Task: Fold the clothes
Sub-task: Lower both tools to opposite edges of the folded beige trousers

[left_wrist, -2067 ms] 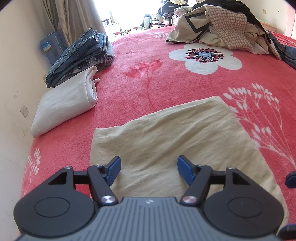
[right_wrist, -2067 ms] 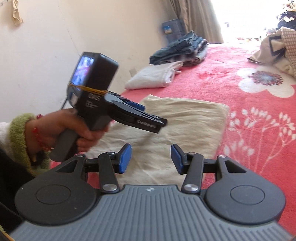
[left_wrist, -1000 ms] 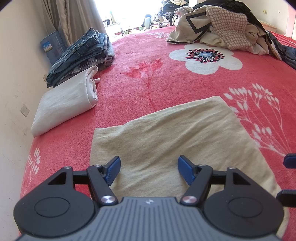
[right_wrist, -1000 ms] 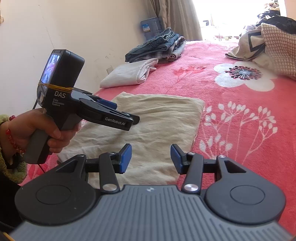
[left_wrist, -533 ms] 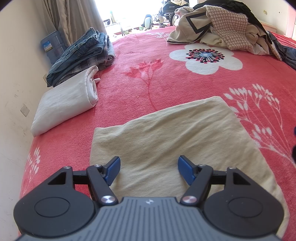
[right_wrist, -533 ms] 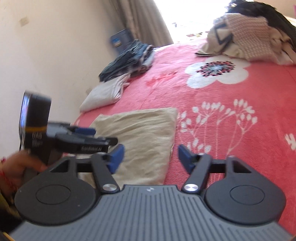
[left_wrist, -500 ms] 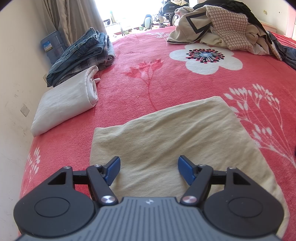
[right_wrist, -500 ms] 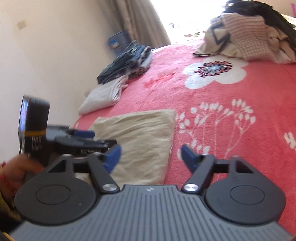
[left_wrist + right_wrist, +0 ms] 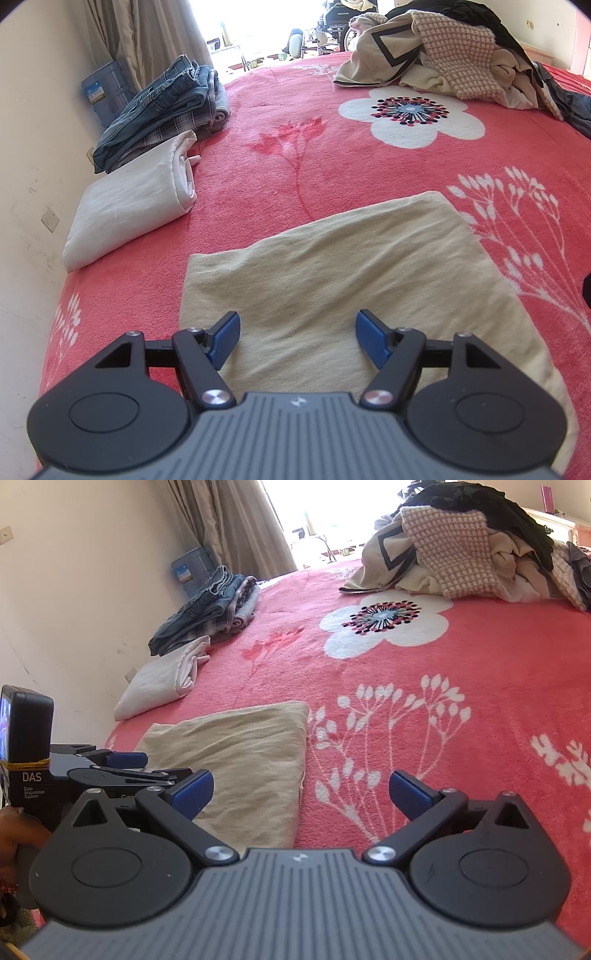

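- one folded beige cloth (image 9: 343, 273) lies on the red bed (image 9: 369, 166), near one white folded piece (image 9: 133, 206).
- your left hand-held gripper (image 9: 297, 341) hangs half open over the cloth, holding nothing.
- your right hand-held gripper (image 9: 300, 794) is opening wide, nothing between its jaws.

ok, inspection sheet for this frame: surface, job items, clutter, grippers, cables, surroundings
Surface: red floral blanket covering the bed.
Job's things: folded beige garment lying flat nearest the grippers; folded white garment and folded jeans stack by the wall.
Clutter: unfolded clothes pile at the far side.
Grippers: left gripper open above the beige garment, holding nothing; right gripper opening, nothing between its jaws.
Cables: nothing seen.
Surroundings: cream wall, curtain, blue water jug.
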Available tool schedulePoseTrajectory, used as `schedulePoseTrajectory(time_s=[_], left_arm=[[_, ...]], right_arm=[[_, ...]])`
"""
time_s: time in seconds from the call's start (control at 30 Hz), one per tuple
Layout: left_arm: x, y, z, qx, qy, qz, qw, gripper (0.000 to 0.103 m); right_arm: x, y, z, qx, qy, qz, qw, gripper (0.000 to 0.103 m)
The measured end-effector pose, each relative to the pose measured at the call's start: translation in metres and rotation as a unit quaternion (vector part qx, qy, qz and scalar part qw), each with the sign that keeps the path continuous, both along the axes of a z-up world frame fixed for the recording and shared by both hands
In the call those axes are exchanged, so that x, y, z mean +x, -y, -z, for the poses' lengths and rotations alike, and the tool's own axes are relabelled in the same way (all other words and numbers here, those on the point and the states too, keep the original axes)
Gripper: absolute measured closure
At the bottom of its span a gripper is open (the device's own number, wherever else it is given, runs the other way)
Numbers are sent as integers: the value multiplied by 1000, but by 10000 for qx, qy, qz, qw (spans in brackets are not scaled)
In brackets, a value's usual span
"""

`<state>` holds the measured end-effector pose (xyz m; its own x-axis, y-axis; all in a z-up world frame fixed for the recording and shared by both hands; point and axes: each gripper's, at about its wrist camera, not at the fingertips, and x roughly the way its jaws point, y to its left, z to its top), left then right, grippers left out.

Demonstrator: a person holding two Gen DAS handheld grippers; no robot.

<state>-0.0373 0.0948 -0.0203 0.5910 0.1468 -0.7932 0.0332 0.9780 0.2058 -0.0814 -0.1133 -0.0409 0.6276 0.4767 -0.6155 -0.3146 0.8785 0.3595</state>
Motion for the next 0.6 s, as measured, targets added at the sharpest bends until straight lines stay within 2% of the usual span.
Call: schedulePoseTrajectory(time_s=[0.23,0.3,0.4,0.53,0.6], left_arm=[[-1,-2,-2,-61,44,-29,10000,32],[-3,-6,-6,-78,135,-48,9999,33],[-10,-15,-17,96,380,-101,9992,33],[-9,-33,-21,175,288,-411,9986,33],[-7,-41,-17,91,165,-546,9983,33]], right_arm=[[0,-2,2,59,67,-235,9997,1],[0,-3,1,33,117,-272,9996,1],[2,-2,-2,-76,201,-241,9995,1],[14,-10,-5,-425,247,-313,9983,2],[22,-18,-6,-540,312,-390,9973,5]])
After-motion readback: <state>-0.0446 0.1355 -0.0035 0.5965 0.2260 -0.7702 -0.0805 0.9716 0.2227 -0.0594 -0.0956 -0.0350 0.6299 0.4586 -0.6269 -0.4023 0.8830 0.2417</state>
